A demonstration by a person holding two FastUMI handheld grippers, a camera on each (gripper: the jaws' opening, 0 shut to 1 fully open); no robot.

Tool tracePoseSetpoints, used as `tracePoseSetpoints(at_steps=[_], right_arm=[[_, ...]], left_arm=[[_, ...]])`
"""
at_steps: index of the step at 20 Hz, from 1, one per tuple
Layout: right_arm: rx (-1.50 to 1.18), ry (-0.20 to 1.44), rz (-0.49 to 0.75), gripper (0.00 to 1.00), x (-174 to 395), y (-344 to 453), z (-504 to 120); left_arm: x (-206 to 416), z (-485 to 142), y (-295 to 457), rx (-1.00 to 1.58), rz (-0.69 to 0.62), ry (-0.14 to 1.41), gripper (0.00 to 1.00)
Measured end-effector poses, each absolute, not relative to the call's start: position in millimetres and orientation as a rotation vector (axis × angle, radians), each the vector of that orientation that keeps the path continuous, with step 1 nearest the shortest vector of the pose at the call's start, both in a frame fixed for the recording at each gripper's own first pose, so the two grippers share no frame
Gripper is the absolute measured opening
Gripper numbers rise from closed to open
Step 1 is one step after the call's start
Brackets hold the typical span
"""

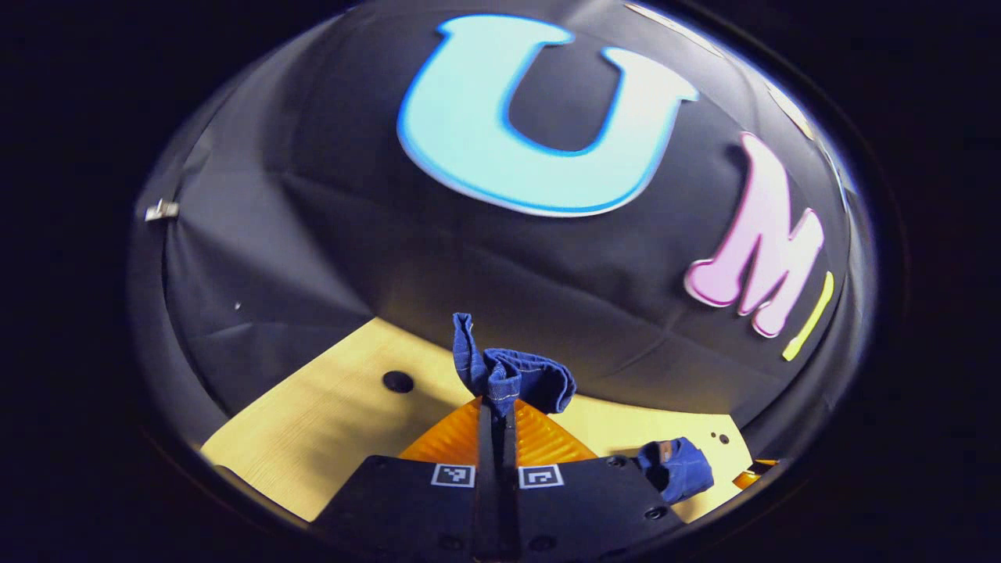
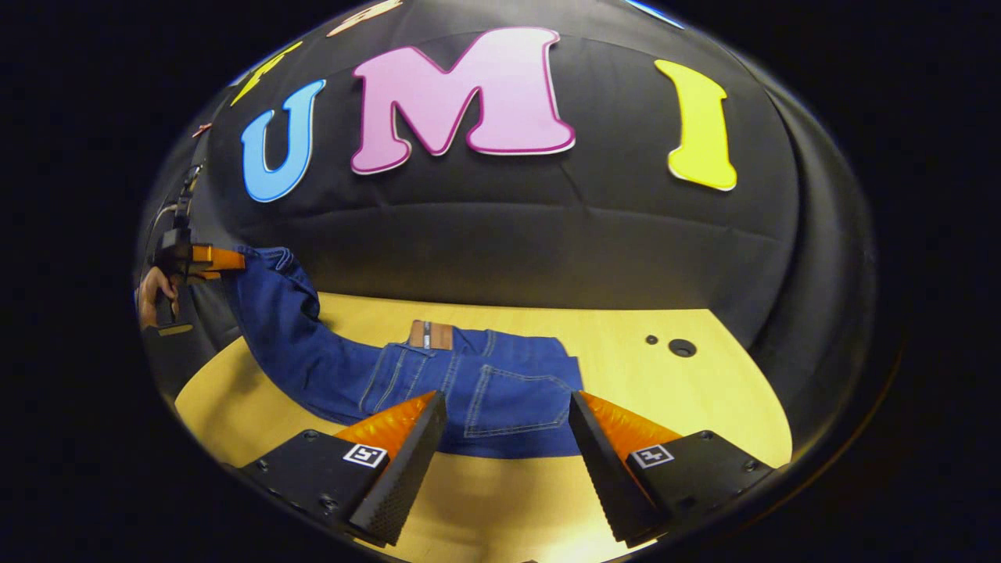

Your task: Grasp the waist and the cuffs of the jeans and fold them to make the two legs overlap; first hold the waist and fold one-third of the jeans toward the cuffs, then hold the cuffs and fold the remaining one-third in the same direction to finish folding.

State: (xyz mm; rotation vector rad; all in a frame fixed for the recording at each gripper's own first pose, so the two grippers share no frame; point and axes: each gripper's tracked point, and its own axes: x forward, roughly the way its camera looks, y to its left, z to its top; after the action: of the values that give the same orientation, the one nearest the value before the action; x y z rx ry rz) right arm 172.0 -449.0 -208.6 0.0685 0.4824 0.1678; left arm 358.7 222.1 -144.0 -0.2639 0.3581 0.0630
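Observation:
In the left gripper view my left gripper is shut on a bunched blue denim cuff, held up above the wooden table. The right gripper view shows the jeans lying on the table with the waist and back pocket nearest me and a brown patch at the waistband. One leg rises off the table to the far left, where the left gripper pinches its end, held by a hand. My right gripper is open, its fingers straddling the waist area just above the cloth.
The table has a round hole at its far right and another hole seen from the left gripper. The black cloth wall closes the back and sides. Part of the waist lies at the lower right.

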Motion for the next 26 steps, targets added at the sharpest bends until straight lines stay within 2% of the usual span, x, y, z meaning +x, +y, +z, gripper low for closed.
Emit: tracePoseSetpoints(at_steps=[8,13,17,19,22,23,25,26], right_arm=[[0.094,0.471,0.036,0.96,142,-531,-177],[0.113,0.473,-0.05,0.96,111,-581,-173],[0.105,0.434,-0.082,0.96,95,-605,-154],[0.111,0.427,-0.105,0.96,83,-619,-148],[0.076,0.434,-0.146,0.96,57,-635,-148],[0.07,0.448,-0.135,0.96,47,-631,-148],[0.078,0.451,-0.11,0.96,34,-619,-141],[0.08,0.444,-0.099,0.96,31,-615,-135]], left_arm=[[380,-84,-1,-0.141,-0.204,0.356,0.06],[386,-128,-137,-0.116,-0.364,0.427,0.06],[380,-180,-190,-0.122,-0.403,0.512,0.06],[380,-193,-189,-0.094,-0.41,0.537,0.06],[380,-206,-195,-0.02,-0.43,0.556,0.13],[374,-206,-196,-0.03,-0.443,0.585,0.28],[364,-194,-198,-0.071,-0.454,0.549,0.72],[355,-179,-190,-0.079,-0.452,0.522,0.9]])
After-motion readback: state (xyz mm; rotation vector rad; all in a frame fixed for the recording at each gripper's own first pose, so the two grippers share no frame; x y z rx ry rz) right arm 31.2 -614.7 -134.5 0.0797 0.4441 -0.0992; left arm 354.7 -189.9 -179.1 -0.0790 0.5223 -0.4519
